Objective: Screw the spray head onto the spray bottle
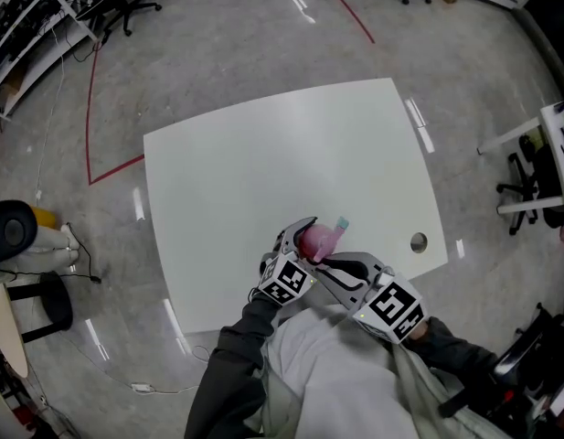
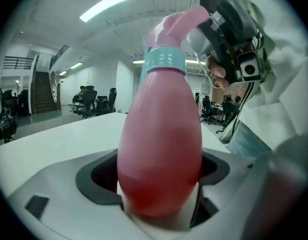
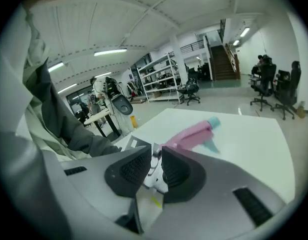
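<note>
The pink spray bottle point(image 1: 320, 240) stands tilted over the white table's point(image 1: 263, 154) front edge, and my left gripper point(image 1: 304, 236) is shut on its belly. In the left gripper view the bottle point(image 2: 161, 149) fills the jaws, with a teal collar point(image 2: 164, 61) and the pink spray head point(image 2: 186, 19) on its neck. My right gripper point(image 1: 329, 265) sits close to the right of the bottle. In the right gripper view its jaws point(image 3: 154, 156) are nearly together, with nothing showing in the slit. The spray head point(image 3: 191, 134), with its teal nozzle, lies just beyond them.
A round hole point(image 1: 419, 241) sits near the table's right front corner. Office chairs point(image 1: 126, 7) stand on the floor at the back, a stool point(image 1: 48, 300) at the left and a white rack point(image 1: 547, 163) at the right. A person's sleeves are close below the grippers.
</note>
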`<state>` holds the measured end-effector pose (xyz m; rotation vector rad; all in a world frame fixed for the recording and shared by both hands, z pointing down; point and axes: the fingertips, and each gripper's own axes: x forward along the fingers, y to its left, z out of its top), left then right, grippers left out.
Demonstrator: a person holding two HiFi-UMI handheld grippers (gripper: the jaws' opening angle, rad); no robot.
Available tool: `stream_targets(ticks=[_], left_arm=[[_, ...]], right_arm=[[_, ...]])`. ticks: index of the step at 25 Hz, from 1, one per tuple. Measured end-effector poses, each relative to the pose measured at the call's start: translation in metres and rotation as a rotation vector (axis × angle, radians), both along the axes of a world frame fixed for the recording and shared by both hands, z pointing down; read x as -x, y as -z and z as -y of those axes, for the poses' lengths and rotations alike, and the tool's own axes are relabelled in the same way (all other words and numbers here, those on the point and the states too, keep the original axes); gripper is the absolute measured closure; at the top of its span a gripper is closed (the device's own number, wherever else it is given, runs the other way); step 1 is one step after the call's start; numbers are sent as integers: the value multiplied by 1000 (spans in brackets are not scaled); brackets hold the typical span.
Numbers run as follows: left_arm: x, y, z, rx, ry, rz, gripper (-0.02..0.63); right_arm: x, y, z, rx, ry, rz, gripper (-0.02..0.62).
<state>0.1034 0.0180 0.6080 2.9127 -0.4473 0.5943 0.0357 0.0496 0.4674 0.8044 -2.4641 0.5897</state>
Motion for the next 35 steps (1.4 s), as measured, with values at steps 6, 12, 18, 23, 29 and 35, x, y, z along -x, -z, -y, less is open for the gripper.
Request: stream_targets(ticks=[6, 12, 18, 23, 29, 35], left_arm=[[0, -3, -5, 10, -50, -6, 172], [6, -2, -7, 3, -84, -6, 172], [1, -2, -10, 8, -97, -6, 172], [5, 0, -9, 3, -100, -5, 172], [4, 1, -6, 5, -70, -10, 172], [2, 0, -2, 0, -41, -1, 172]], right_arm=[[35, 31, -32, -174, 347, 35, 540], [-20, 53, 3, -586, 284, -244, 366], [-29, 4, 17, -305, 312, -150, 356], [-11, -3, -17, -144, 260, -47, 357], [6, -2, -25, -36, 187, 88, 364], [19, -5, -19, -26, 170, 146, 368]])
